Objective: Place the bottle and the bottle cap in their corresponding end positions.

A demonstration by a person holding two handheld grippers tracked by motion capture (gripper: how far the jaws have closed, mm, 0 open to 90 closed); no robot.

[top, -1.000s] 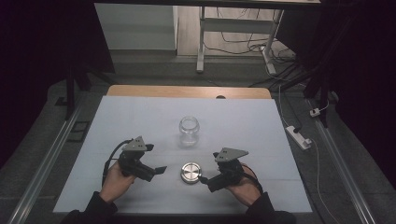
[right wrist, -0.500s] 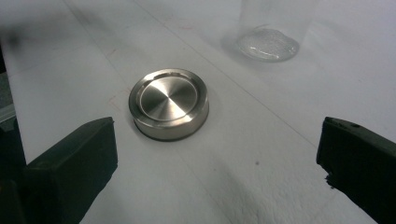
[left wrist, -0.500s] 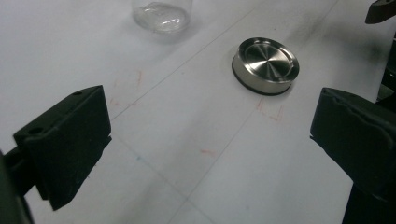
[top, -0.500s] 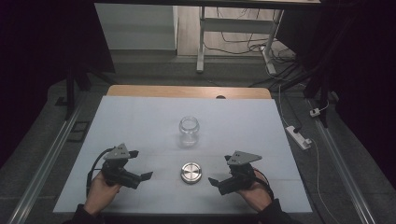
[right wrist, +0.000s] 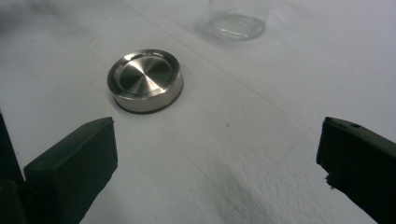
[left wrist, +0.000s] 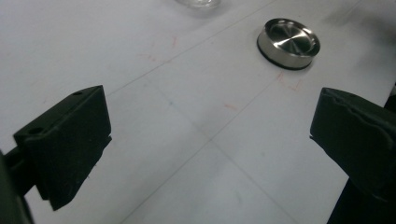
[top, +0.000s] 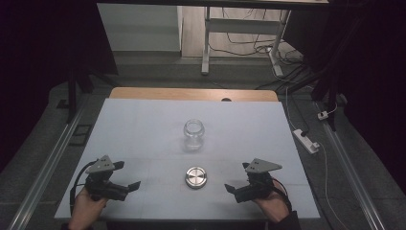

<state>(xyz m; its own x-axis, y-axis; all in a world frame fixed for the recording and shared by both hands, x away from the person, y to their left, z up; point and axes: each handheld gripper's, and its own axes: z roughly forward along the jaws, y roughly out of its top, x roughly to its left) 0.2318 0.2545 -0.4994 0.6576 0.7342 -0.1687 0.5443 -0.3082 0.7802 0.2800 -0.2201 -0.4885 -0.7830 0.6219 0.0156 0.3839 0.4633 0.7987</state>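
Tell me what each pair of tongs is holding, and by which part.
Nothing is held. The left tongs and right tongs are both open and empty; the metal lid lies on the table between them, untouched.

Lid on table — jar behind it, grippers flanking.

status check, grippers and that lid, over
Left gripper open, empty. Right gripper open, empty. Metal lid flat on table between them, glass jar upright behind it. Nothing in the way.
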